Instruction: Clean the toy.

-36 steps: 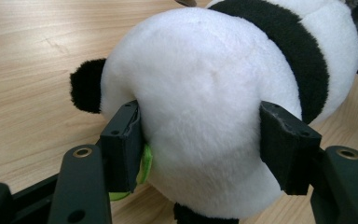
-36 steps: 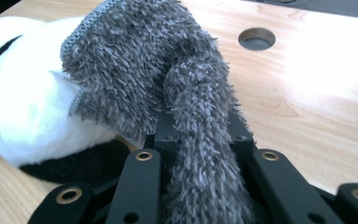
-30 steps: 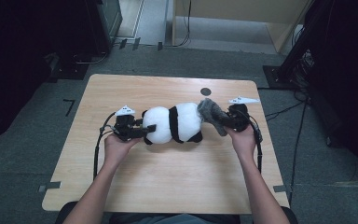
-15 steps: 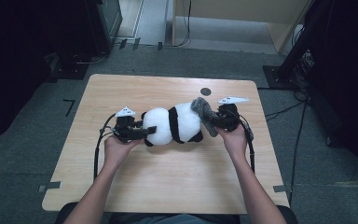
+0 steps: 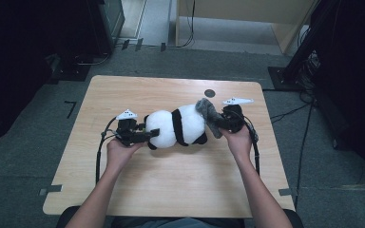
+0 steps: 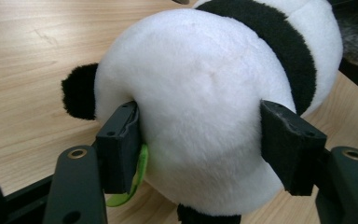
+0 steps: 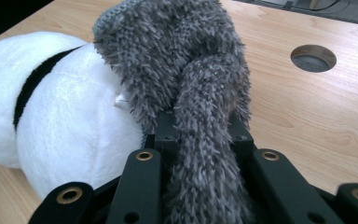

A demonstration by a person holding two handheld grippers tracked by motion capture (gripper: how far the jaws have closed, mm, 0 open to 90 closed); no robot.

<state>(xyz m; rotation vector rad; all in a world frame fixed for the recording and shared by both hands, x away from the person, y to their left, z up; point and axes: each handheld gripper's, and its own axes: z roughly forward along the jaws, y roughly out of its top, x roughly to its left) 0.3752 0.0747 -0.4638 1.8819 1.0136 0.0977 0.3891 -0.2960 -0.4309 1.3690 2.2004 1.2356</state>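
Starting at the left of the high view, the left gripper is seen held level against the white head end of the plush panda, which lies on its side just above the middle of the wooden table. In the left gripper view the jaws are set on either side of the white plush, and they have just been opening a little, so the head is bracketed with the pads touching the fur rather than squeezed hard; a green tag is caught beside the left pad. Compared with a second ago, the panda itself is hardly shifted. Farther right, a grey fuzzy cloth is draped over the panda's rear end, and the right gripper is pressed together on a fold of it, as shown in the right gripper view. Since a second ago this gripper has been brought leftward toward the panda, so the cloth now appears gathered closer over the body. A round hole is seen beyond.
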